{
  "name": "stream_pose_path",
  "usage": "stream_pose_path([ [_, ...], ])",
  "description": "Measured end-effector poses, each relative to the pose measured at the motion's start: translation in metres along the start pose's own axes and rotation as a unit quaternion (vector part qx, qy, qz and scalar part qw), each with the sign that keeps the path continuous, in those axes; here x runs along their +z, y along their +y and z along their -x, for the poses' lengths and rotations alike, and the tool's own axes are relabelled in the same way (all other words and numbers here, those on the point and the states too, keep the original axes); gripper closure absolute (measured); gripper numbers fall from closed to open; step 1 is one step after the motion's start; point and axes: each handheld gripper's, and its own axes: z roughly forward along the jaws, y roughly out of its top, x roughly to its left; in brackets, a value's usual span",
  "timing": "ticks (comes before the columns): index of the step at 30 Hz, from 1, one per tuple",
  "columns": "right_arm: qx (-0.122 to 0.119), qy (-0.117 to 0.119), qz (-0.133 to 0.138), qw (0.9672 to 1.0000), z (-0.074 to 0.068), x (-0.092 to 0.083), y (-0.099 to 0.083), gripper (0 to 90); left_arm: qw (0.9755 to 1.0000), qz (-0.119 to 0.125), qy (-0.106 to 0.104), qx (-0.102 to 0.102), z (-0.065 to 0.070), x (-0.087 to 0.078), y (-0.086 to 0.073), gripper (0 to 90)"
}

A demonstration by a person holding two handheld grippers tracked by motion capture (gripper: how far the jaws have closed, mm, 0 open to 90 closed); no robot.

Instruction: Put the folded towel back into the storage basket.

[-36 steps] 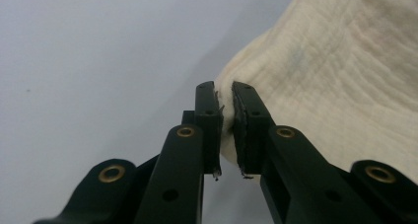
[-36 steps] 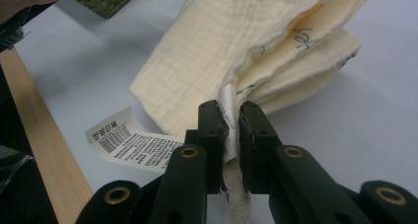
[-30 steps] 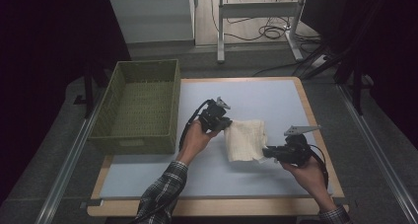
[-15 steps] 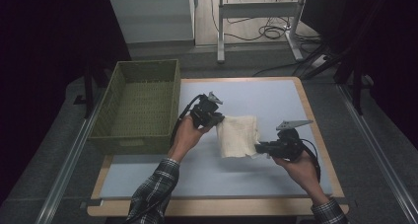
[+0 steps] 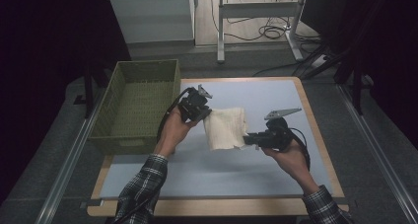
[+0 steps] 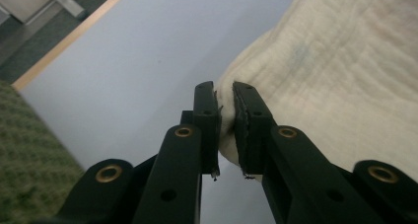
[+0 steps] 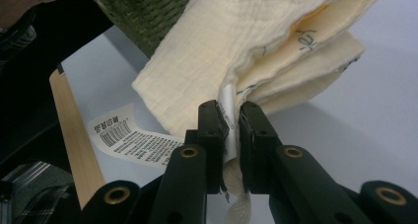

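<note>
With the left gripper and right gripper both clamped on the folded cloth, we should lift evenly toward the basket at nine o'clock.

A dim room: grey floor, white cabinet, metal table legs, cables.

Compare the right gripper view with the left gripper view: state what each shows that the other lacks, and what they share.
Right gripper view: a white printed care label hanging from the cloth, ink writing inside its folds, and the right gripper clamped on them.

Left gripper view: the left gripper pinching a plain rounded edge.

Both: the folded cream muslin cloth, the woven green basket and the pale blue table mat.
</note>
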Motion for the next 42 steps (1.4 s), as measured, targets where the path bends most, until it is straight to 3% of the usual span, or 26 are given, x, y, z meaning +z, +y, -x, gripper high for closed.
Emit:
stream_pose_path([
  [15,-0.006,0.037,0.004,0.9993,-0.016,0.019,0.04,80.8,0.9989,-0.009,0.045,-0.008,-0.029,-0.027,-0.014,81.0],
  [29,-0.017,0.05,0.012,0.9985,-0.027,0.032,0.075,80.8,0.9969,-0.004,0.075,-0.025,-0.055,-0.061,-0.02,81.0],
  [42,-0.029,0.061,0.011,0.9976,-0.046,0.066,0.106,80.8,0.9923,-0.005,0.113,-0.05,-0.085,-0.091,-0.042,81.1],
])
